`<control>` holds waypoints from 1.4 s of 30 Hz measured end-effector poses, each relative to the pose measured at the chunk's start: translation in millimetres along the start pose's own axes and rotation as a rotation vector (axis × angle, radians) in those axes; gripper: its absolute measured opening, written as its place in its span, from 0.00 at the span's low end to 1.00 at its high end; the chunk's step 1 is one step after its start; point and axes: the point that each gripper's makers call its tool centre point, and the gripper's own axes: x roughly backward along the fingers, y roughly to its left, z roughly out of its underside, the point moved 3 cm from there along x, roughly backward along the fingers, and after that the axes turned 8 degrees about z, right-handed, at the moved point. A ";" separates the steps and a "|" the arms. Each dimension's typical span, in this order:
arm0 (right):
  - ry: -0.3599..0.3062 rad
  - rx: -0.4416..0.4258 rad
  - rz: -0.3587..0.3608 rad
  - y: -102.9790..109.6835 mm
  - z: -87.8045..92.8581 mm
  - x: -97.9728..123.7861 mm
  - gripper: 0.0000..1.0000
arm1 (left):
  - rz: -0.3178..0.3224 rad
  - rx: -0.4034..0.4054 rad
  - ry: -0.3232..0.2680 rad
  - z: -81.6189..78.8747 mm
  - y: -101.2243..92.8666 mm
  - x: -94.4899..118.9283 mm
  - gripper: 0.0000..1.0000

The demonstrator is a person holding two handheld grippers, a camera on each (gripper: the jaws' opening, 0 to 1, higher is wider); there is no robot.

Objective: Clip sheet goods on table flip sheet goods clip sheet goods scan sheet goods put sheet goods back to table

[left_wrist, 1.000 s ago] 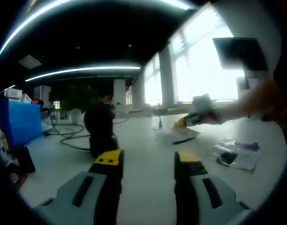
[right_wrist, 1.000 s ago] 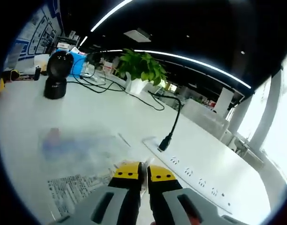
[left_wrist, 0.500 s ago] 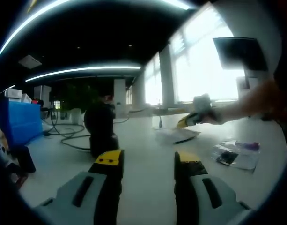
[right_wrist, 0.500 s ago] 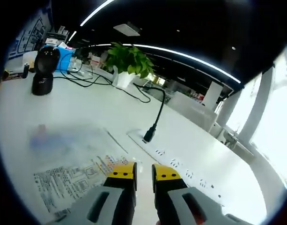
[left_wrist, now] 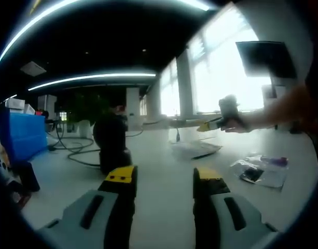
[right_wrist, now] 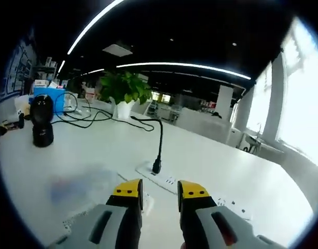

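A clear sheet packet (left_wrist: 195, 149) lies flat on the white table (left_wrist: 164, 155), below and in front of my right gripper (left_wrist: 210, 124), which a hand holds above it. Seen from the right gripper view, the same packet (right_wrist: 81, 184) lies low on the left, with its printed label (right_wrist: 71, 225) at the edge. My right gripper (right_wrist: 160, 192) is open, with nothing between its yellow-tipped fingers (right_wrist: 128, 189). My left gripper (left_wrist: 164, 179) hangs open over bare table, well short of the packet. The black scanner (left_wrist: 111, 142) stands ahead of it to the left.
A second clear packet (left_wrist: 260, 171) with dark contents lies at the right. A white power strip (right_wrist: 164, 179) with a black cable runs past the right gripper. Further off are the scanner (right_wrist: 42, 122), a potted plant (right_wrist: 122, 91), loose cables and a blue box (left_wrist: 24, 135).
My right gripper was shut on the packet's edge; it has opened and lifted away, and the packet now lies flat on the table. The left gripper has not moved.
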 end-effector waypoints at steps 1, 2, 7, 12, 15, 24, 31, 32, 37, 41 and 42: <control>-0.003 -0.002 -0.012 3.7 -1.1 1.0 0.27 | 0.000 0.000 0.000 0.0 0.0 0.0 0.35; -0.007 0.001 -0.027 9.3 -3.1 2.4 0.30 | 0.000 0.000 -0.001 -0.1 0.1 0.0 0.35; -0.011 -0.032 -0.115 34.1 -3.7 4.9 0.49 | 0.001 0.001 -0.002 -0.2 -0.2 0.1 0.35; 0.024 -0.043 -0.172 49.6 10.1 0.4 0.67 | 0.003 0.000 -0.001 -0.1 -0.6 0.0 0.35; 0.048 -0.039 -0.201 59.0 19.1 1.1 0.73 | 0.003 0.000 -0.002 -0.2 -0.6 0.0 0.35; 0.101 -0.050 -0.269 73.5 35.2 -0.5 0.80 | 0.002 0.002 -0.003 -0.4 -0.4 0.2 0.35; 0.128 -0.086 -0.282 77.0 40.8 -0.8 0.78 | 0.002 0.002 -0.004 -0.3 -0.3 0.3 0.35; 0.136 -0.094 -0.283 77.4 42.3 -0.1 0.78 | 0.002 0.001 -0.003 -0.3 -0.4 0.3 0.35; 0.147 -0.114 -0.291 78.8 45.1 -1.0 0.78 | 0.003 0.001 -0.003 -0.2 -0.5 0.2 0.35; 0.153 -0.126 -0.298 80.9 46.3 -1.2 0.79 | 0.003 0.001 -0.003 -0.2 -0.4 0.2 0.35; 0.156 -0.126 -0.303 81.9 46.6 -0.4 0.80 | 0.003 0.000 -0.003 -0.2 -0.4 0.2 0.35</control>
